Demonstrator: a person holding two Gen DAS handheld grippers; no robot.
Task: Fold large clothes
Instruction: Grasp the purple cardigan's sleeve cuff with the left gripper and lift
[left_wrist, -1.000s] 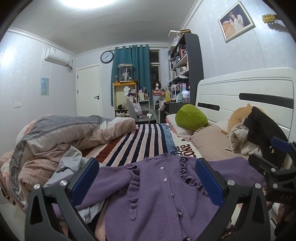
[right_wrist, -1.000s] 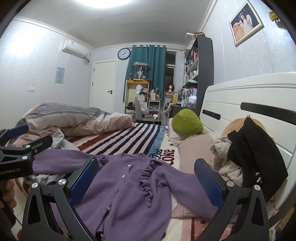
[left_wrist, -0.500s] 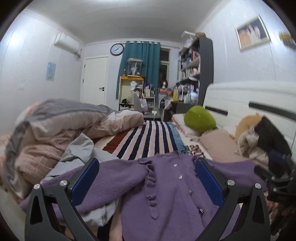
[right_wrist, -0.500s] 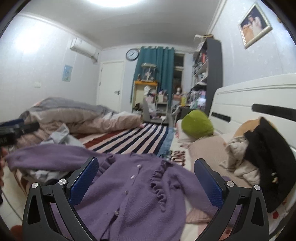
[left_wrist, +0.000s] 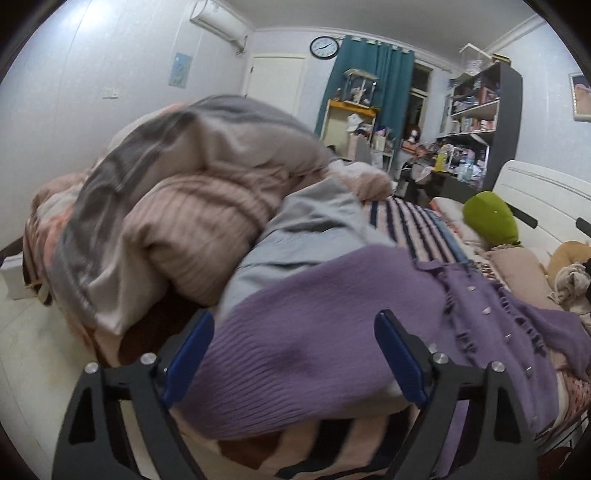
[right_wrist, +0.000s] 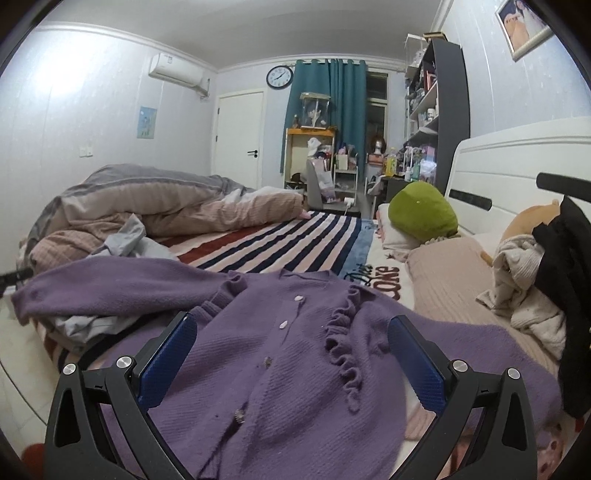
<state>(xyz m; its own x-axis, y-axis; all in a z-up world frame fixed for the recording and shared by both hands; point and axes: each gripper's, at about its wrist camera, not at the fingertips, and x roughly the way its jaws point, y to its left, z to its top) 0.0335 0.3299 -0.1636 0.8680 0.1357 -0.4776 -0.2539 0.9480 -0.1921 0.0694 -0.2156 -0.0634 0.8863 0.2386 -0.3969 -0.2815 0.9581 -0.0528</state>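
Cardigan (right_wrist: 295, 354): purple ribbed knit, ruffled placket; left claw (left_wrist: 293, 354), right claw (right_wrist: 290, 362) both apart.

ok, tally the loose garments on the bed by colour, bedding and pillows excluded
Purple: 1, cardigan
Grey: 1, garment under the cardigan's sleeve
Cream: 1, knit by the headboard
Black: 1, jacket draped over the cream knit
Total: 4

The bed (right_wrist: 491, 173) wears a striped sheet (right_wrist: 295, 243). On it lie a purple cardigan (right_wrist: 295, 354) spread flat, a bunched quilt (right_wrist: 166, 206), a green cushion (right_wrist: 421, 214), a pink pillow (right_wrist: 450, 273) and a heap of clothes (right_wrist: 535, 288) by the headboard.
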